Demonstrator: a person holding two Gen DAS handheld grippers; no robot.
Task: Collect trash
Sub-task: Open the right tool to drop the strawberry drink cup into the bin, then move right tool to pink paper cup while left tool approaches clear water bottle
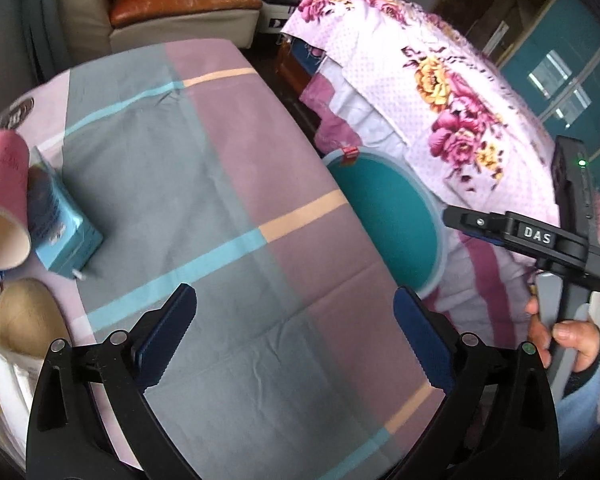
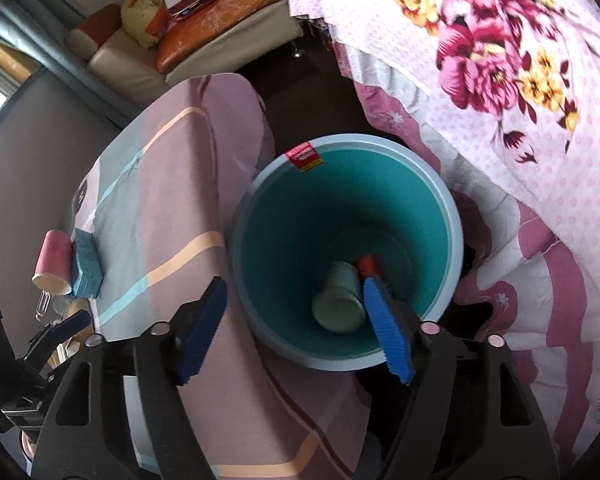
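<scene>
Left wrist view: my left tool (image 1: 294, 330) hangs wide open over the table (image 1: 228, 152), gripping nothing; pink cup (image 1: 4, 204) and blue carton (image 1: 62, 226) lie at its left edge.
Right wrist view: my right tool (image 2: 296, 330) gapes empty above the teal bin (image 2: 292, 216); a green cup (image 2: 340, 304) lies inside.

Black grippers (image 1: 292, 332) with blue ridged pads (image 2: 388, 332); silver screws; white "DAS" marking; pale-blue sleeve (image 1: 580, 396).
</scene>
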